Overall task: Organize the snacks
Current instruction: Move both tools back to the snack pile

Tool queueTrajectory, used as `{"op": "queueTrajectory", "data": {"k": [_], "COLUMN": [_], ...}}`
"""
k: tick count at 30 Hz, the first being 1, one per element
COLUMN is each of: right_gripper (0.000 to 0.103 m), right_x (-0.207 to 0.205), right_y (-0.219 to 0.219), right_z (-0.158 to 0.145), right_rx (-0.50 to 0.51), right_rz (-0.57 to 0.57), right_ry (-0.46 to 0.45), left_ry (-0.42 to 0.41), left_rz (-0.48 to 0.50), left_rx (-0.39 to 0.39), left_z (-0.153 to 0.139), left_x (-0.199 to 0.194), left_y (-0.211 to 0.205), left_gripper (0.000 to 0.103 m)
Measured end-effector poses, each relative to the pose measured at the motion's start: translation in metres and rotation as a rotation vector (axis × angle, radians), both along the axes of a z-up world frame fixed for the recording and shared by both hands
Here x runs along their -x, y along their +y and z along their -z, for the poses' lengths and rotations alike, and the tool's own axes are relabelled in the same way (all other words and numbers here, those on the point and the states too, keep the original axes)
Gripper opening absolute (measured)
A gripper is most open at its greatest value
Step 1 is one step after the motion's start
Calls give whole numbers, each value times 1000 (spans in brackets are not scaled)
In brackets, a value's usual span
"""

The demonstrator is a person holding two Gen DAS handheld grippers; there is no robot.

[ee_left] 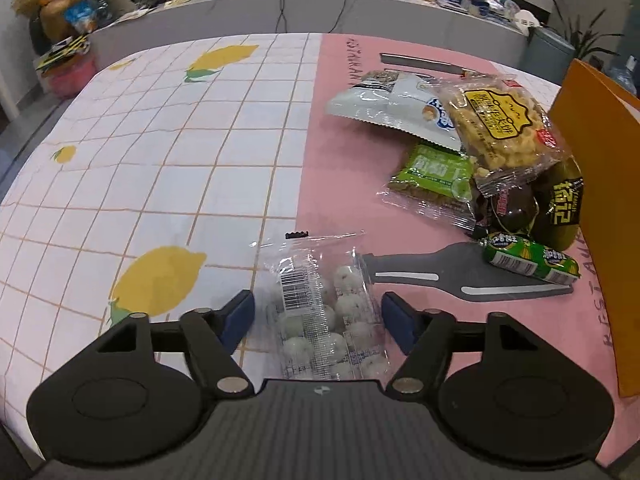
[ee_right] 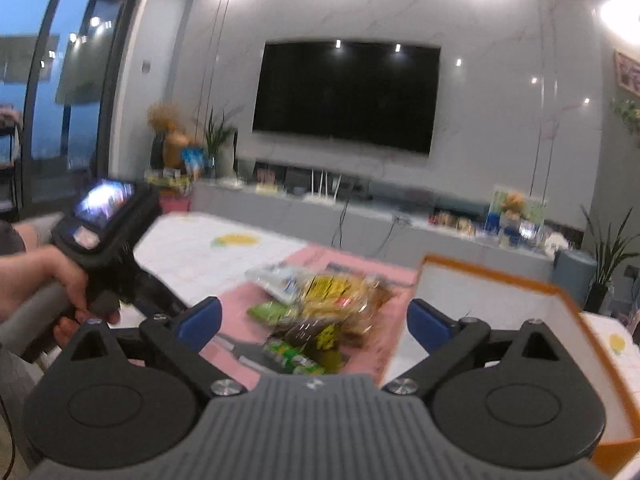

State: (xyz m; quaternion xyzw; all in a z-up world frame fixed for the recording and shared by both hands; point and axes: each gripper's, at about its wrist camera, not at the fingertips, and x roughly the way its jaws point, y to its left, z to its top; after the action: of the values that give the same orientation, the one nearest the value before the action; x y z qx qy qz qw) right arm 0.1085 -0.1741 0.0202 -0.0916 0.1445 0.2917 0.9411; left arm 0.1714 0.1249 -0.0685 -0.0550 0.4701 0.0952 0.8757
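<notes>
Right wrist view: snack pile [ee_right: 316, 320] blurred, your right gripper [ee_right: 314, 318] open, empty | left wrist view: your left gripper [ee_left: 318, 316] open astride clear candy bag [ee_left: 324, 316] on tablecloth [ee_left: 160, 160]; orange box [ee_left: 600, 220] cropped.

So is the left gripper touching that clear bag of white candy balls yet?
Apart. In the left wrist view the left gripper is open, and the clear bag of white candy balls lies between the jaws with tablecloth showing on either side.

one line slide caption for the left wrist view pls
Open left tool straddles a clear bag of white candies on the tablecloth, snack pile beside the orange box.
</notes>
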Motion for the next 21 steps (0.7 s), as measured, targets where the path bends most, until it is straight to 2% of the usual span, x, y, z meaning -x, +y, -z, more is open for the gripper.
{"op": "queueTrajectory", "data": {"k": [3,4,5,7,8,10,12,15,16,19,21], "right_gripper": [89,82,83,85,82,80,80,84,85,97,97], "right_x": [-19,-25,-30,-31,-33,-40,-44,-52,-57,-76,-85], "right_y": [30,41,50,71,81,98,109,130,131,125,125], "right_z": [15,23,32,43,48,55,60,72,76,83,90], "right_rx": [32,34,37,109,146,164,145,223,227,126,114], "right_rz": [14,17,30,99,111,83,96,192,226,313,373], "right_ry": [66,91,106,16,-8,45,93,86,113,237,254], "left_ry": [17,22,26,31,33,39,44,51,55,55,61], "left_rz": [-15,-22,-26,-25,-25,-26,-30,-43,-46,-72,-67], "left_rx": [-3,4,12,16,16,14,19,40,47,90,110], "left_z": [-1,-2,-2,-2,-3,-2,-3,-5,-5,-7,-9], "left_x": [1,1,1,1,2,2,1,0,0,2,1], "left_y": [2,3,5,6,6,6,7,10,11,18,22], "left_gripper": [68,67,67,67,67,67,67,67,67,67,67]}}
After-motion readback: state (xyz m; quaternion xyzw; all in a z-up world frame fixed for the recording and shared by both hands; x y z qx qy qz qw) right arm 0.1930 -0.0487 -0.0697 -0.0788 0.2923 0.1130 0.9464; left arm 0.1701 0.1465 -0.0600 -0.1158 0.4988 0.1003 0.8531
